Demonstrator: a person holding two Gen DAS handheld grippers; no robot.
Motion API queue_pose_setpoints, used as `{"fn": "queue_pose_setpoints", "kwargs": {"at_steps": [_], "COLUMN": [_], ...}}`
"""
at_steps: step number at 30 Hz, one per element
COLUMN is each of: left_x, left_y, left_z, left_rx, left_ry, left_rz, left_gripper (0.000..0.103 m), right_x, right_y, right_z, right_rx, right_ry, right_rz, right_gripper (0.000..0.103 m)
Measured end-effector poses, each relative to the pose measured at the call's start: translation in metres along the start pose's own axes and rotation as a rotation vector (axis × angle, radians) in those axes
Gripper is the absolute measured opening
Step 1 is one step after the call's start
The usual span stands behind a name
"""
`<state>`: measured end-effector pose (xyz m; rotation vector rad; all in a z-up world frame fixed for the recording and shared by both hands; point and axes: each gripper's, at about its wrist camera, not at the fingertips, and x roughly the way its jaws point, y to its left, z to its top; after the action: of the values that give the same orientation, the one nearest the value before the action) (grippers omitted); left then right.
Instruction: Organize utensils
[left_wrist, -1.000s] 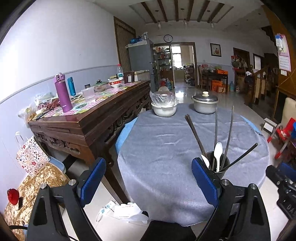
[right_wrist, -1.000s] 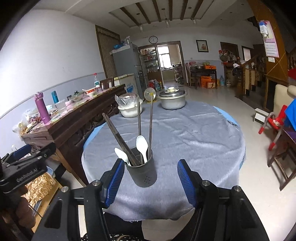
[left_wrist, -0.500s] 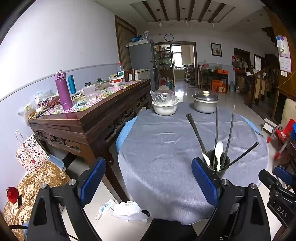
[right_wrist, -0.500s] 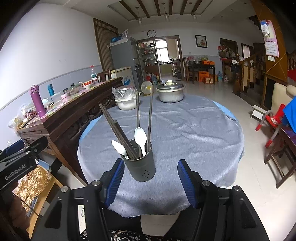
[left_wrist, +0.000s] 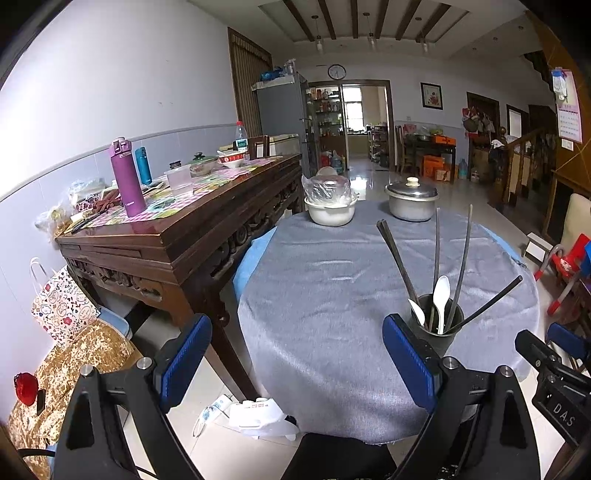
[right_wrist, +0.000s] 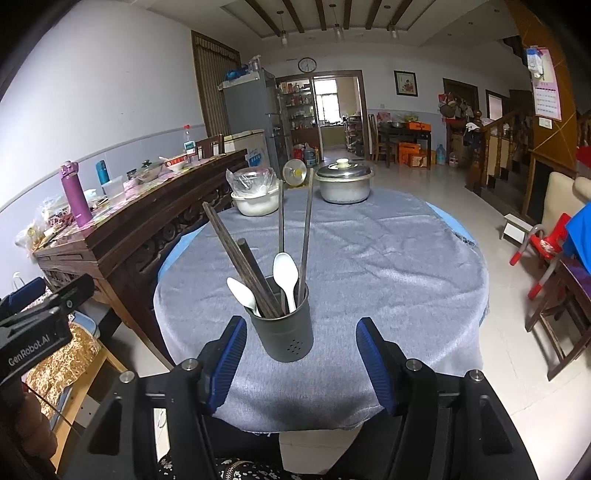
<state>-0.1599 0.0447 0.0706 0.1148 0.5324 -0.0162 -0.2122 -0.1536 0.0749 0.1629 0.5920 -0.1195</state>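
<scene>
A dark grey utensil holder (right_wrist: 282, 334) stands near the front edge of the round table (right_wrist: 388, 258) with its grey cloth. In it are several dark chopsticks (right_wrist: 236, 258) and two white spoons (right_wrist: 286, 275). My right gripper (right_wrist: 297, 363) is open just in front of the holder, which sits apart from both blue pads. In the left wrist view the holder (left_wrist: 437, 326) is just beyond the right pad. My left gripper (left_wrist: 295, 363) is open and empty over the table's near left edge.
A white bowl under plastic (right_wrist: 255, 201) and a lidded metal pot (right_wrist: 345, 182) stand at the table's far side. A dark wooden sideboard (left_wrist: 184, 229) crowded with bottles and dishes runs along the left. A red chair (right_wrist: 546, 243) stands to the right.
The right gripper has drawn back a little from the holder and tilted slightly. The left gripper has stayed still.
</scene>
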Motion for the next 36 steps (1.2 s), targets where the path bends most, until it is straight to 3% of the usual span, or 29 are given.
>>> {"fn": "queue_pose_setpoints", "kwargs": {"at_steps": [36], "left_x": [0.0017], "left_y": [0.0032], "left_z": [-0.0077], "left_rx": [0.002], "left_ry": [0.016], "left_rz": [-0.016], "left_gripper": [0.094], "right_x": [-0.0001], "right_y": [0.003], "right_z": [-0.0059], "right_rx": [-0.019], "right_ry": [0.01], "right_rz": [-0.012], "right_gripper": [0.067]}}
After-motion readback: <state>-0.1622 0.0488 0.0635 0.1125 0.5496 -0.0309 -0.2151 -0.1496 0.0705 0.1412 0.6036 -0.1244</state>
